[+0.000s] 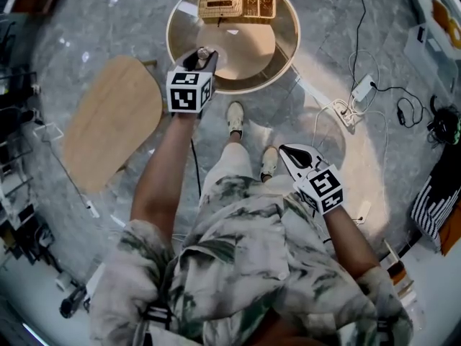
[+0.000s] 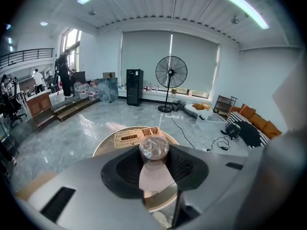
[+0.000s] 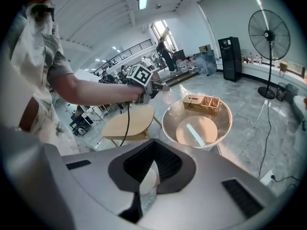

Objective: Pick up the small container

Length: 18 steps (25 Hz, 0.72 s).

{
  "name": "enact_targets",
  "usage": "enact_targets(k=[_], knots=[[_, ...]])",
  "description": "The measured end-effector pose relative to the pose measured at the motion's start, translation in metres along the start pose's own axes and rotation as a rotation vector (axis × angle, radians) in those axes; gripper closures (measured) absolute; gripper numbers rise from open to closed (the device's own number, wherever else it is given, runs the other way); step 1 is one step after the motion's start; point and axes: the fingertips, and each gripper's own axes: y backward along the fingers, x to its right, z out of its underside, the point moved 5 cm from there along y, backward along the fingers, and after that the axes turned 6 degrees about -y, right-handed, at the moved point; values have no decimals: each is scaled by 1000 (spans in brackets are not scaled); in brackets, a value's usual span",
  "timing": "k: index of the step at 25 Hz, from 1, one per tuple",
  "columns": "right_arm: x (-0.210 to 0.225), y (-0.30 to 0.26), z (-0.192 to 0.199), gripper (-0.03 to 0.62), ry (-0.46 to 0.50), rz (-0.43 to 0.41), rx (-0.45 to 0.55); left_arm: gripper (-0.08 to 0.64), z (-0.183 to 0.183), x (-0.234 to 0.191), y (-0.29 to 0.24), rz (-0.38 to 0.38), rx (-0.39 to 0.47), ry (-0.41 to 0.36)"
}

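The small container (image 2: 154, 148), a round brown tub with a clear wrapped top, sits between the jaws of my left gripper (image 2: 154, 164), which is shut on its sides. In the head view the container (image 1: 204, 52) and left gripper (image 1: 202, 58) hang over the near edge of the round glass table (image 1: 173, 42). The right gripper view shows the left gripper (image 3: 160, 86) held out on a bare arm. My right gripper (image 1: 297, 154) hangs low by the person's right hip, jaws together and empty; in its own view the right gripper (image 3: 151, 163) points at the floor.
A wicker tray (image 1: 236, 4) with compartments lies at the table's far side. A wooden side table (image 1: 108, 121) stands to the left. A power strip (image 1: 361, 87) with cables lies on the marble floor to the right. The person's shoes (image 1: 235, 117) stand just before the table.
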Motion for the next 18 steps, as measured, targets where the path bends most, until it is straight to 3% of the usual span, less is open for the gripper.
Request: enact_targets(k=[18], knots=[[-39,61,16,571,97,-8,59,410,-32,59,102,35,39,-40]])
